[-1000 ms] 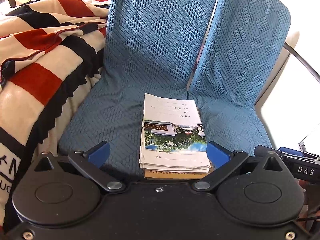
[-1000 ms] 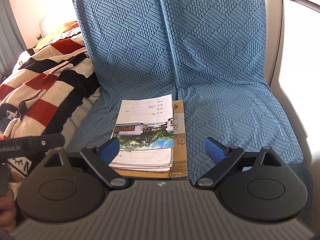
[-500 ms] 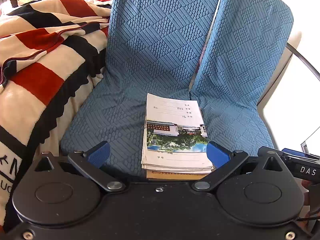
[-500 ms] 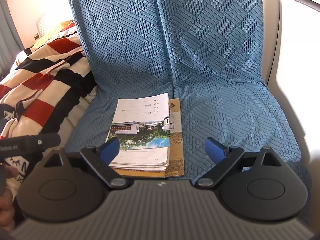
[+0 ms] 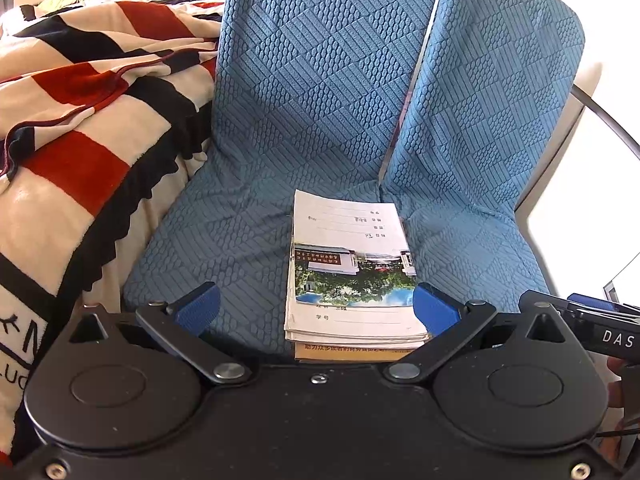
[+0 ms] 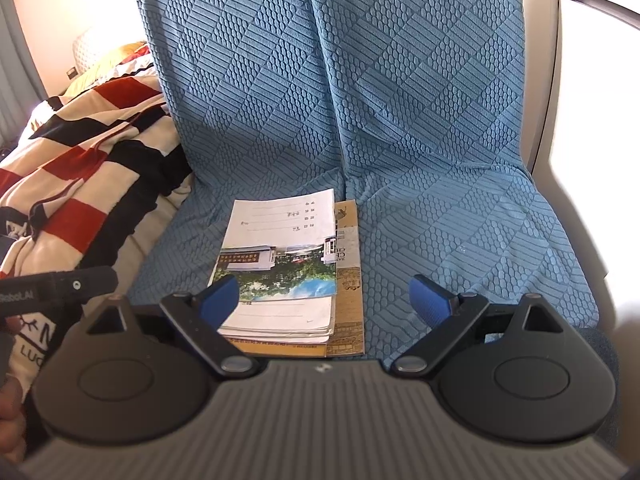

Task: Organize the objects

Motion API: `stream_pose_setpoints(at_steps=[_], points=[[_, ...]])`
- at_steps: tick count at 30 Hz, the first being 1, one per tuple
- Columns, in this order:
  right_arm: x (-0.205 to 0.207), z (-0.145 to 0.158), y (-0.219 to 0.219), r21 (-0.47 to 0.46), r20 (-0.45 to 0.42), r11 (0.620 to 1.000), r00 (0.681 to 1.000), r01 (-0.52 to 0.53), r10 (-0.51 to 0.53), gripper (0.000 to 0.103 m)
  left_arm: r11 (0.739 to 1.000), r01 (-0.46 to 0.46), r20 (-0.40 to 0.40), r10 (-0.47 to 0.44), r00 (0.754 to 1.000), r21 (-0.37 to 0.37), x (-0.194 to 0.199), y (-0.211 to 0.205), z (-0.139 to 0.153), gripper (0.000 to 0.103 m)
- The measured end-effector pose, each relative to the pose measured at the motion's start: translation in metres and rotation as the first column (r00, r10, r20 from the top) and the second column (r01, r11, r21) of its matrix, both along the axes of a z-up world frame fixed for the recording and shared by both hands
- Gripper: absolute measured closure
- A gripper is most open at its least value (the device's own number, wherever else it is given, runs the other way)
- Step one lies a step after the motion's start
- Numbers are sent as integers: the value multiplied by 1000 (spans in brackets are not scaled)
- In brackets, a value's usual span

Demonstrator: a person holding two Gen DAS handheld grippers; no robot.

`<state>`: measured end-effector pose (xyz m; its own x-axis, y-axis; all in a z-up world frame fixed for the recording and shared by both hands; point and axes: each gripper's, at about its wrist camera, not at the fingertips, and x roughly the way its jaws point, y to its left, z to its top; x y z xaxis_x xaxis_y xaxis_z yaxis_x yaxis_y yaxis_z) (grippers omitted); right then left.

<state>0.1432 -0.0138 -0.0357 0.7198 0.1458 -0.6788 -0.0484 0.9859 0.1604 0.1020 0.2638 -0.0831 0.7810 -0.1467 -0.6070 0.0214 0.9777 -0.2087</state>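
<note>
A stack of white notebooks point(image 5: 348, 272) with a photo cover lies on a brown book point(image 5: 352, 352) on the blue chair seat point(image 5: 224, 232). My left gripper point(image 5: 316, 308) is open and empty, just in front of the stack's near edge, its right pad beside the stack's corner. In the right wrist view the stack of notebooks point(image 6: 284, 264) and brown book point(image 6: 348, 280) lie left of centre. My right gripper point(image 6: 324, 300) is open and empty, hovering over the stack's near end, its left pad over the stack's left edge.
A red, black and cream striped blanket point(image 5: 80, 120) lies on a bed left of the chair. The chair's blue patterned back point(image 6: 340, 80) rises behind the books. A cream armrest with a dark rail point(image 6: 568, 40) bounds the right side.
Both grippers have drawn back and slightly up from the chair; the stack sits a little farther away in both views. The jaws stay open. The books have not moved.
</note>
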Motion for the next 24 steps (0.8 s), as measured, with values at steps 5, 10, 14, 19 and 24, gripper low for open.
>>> stream_pose_setpoints(at_steps=[5, 10, 14, 19, 24], points=[[0, 1, -1, -6, 2, 1000, 1000, 1, -1, 10, 1000, 4, 7, -4, 1000, 4, -1, -1, 1, 1], [0, 0, 0, -15, 1, 1000, 1000, 2, -2, 10, 1000, 0, 6, 0, 1000, 6, -1, 0, 2, 1], [0, 0, 0, -17, 3, 1000, 1000, 1, -1, 10, 1000, 1, 5, -1, 1000, 7, -1, 0, 2, 1], [0, 0, -1, -19, 1, 1000, 1000, -1, 1, 10, 1000, 6, 3, -6, 1000, 8, 0, -1, 1, 1], [1, -1, -1, -18, -3, 1000, 1000, -2, 2, 10, 1000, 11, 8, -11, 1000, 12, 0, -2, 1, 1]])
